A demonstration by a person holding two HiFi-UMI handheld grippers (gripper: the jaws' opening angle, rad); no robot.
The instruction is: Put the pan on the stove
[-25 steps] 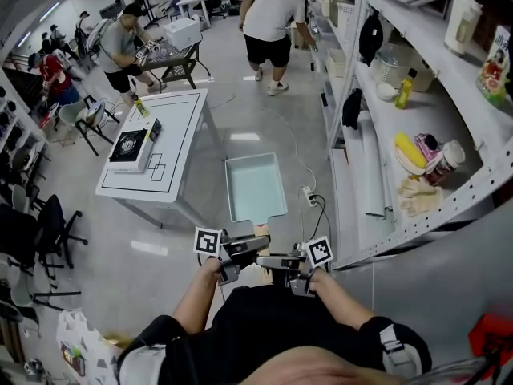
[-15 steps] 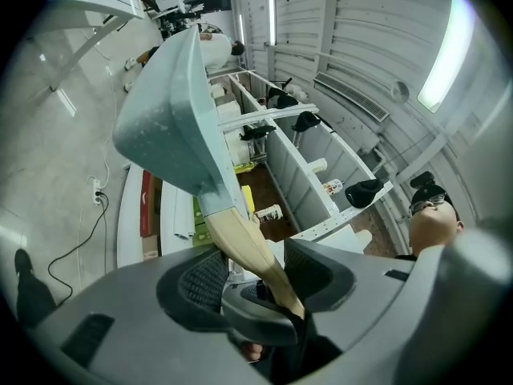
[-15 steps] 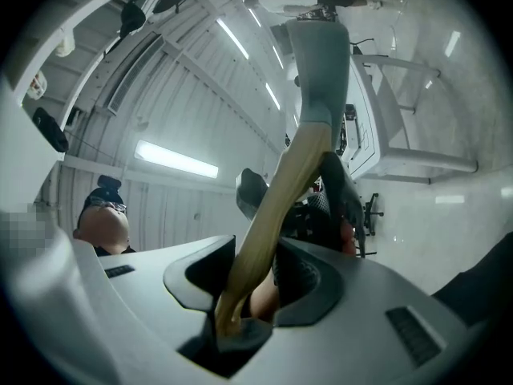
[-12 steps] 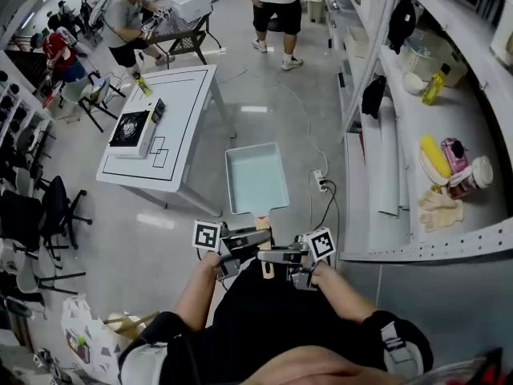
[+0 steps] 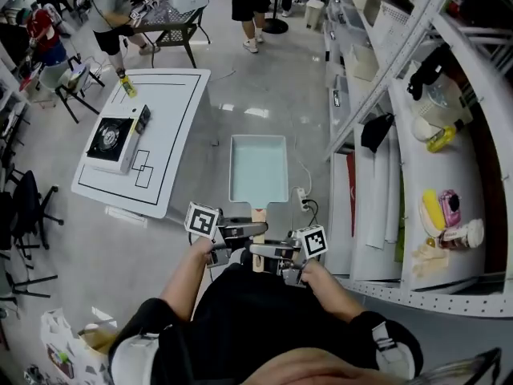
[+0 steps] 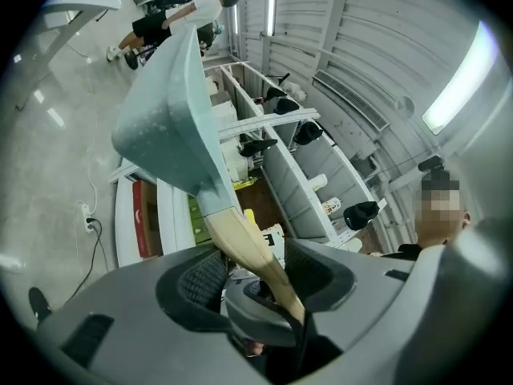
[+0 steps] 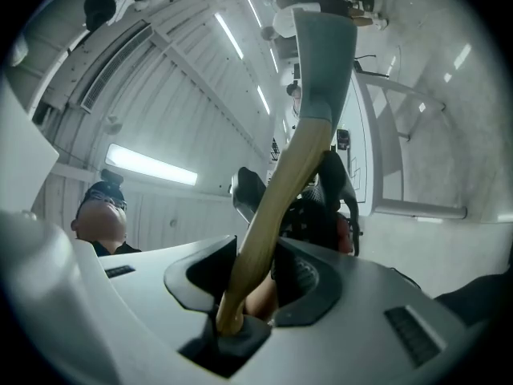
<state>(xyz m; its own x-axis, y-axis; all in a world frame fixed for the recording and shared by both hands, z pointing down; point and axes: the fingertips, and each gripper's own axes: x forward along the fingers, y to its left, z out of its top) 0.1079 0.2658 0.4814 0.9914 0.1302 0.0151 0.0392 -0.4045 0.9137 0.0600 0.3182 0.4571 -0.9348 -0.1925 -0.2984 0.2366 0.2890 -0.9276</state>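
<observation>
Hanging level over the floor [image 5: 160,239], the pan [image 5: 258,168] is a pale teal rectangle off the table's [image 5: 172,127] right edge, between it and the shelves [image 5: 377,175], with its wooden handle [image 5: 258,217] pointing back at the person. Both grippers hold that handle from opposite sides: the left gripper [image 5: 253,230] takes it nearer the pan with its jaws set fairly wide around the wood, and the right gripper [image 5: 256,252] takes it nearer the end, its jaws closing with the handle between them. The stove [image 5: 111,139] sits at the table's left edge, well apart from the pan. A power strip [image 5: 303,199] lies on the floor just beside the shelves, and people [image 5: 112,6] stand beyond the table's far edge
</observation>
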